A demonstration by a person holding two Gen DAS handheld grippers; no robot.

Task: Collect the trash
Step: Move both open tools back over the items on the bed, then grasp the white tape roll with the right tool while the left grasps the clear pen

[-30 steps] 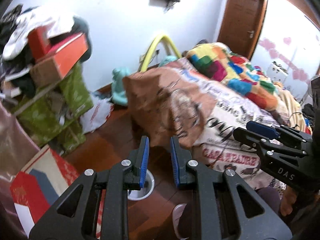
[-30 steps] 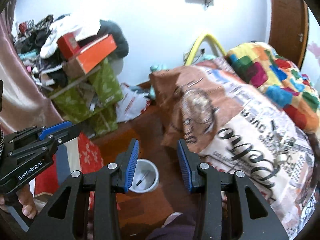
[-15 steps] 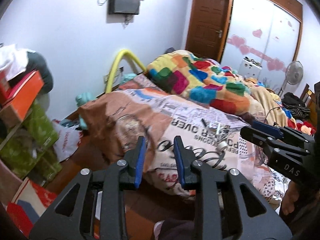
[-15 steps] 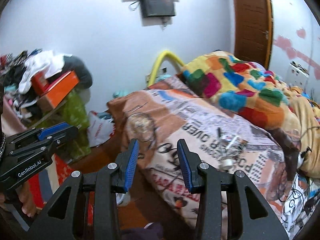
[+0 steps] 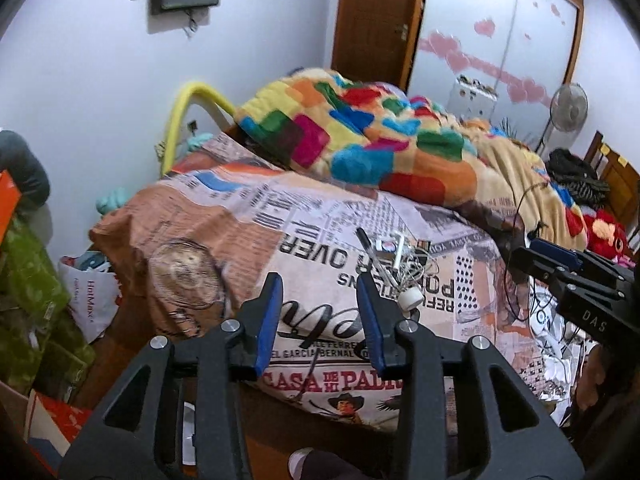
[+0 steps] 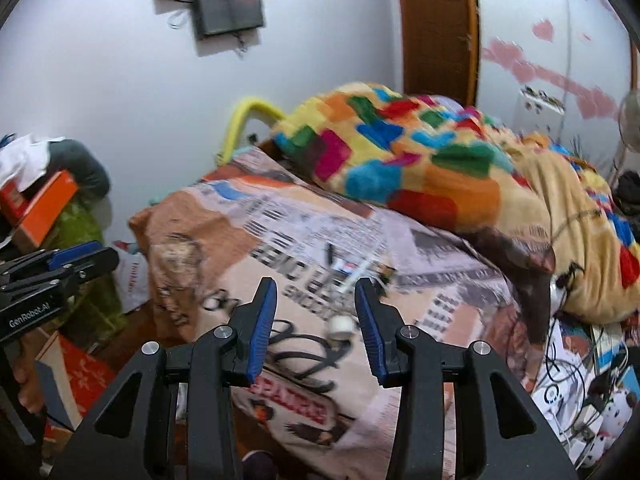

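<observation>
A small heap of trash [image 5: 394,256] lies on the newspaper-print bedcover [image 5: 248,216]: a pen, a white stick, tangled wire and a white cap [image 5: 409,300]. It also shows in the right wrist view [image 6: 352,270], with the white cap [image 6: 341,327] nearest. My left gripper [image 5: 319,294] is open and empty, just short of the heap. My right gripper [image 6: 315,300] is open and empty, with the cap between its fingers' lines. Each gripper shows in the other's view: the right [image 5: 560,268], the left [image 6: 60,264].
A patchwork blanket [image 5: 360,132] covers the far bed. Green boxes [image 5: 36,300], an orange box [image 6: 44,204] and a white plastic bag [image 5: 92,292] crowd the left wall. Cables and papers [image 6: 580,380] lie at the right. A fan [image 5: 568,108] and wardrobe stand behind.
Both grippers swung up and right from the floor and its white bucket to the bed. The trash heap came into view and grew closer. The left jaws opened wider.
</observation>
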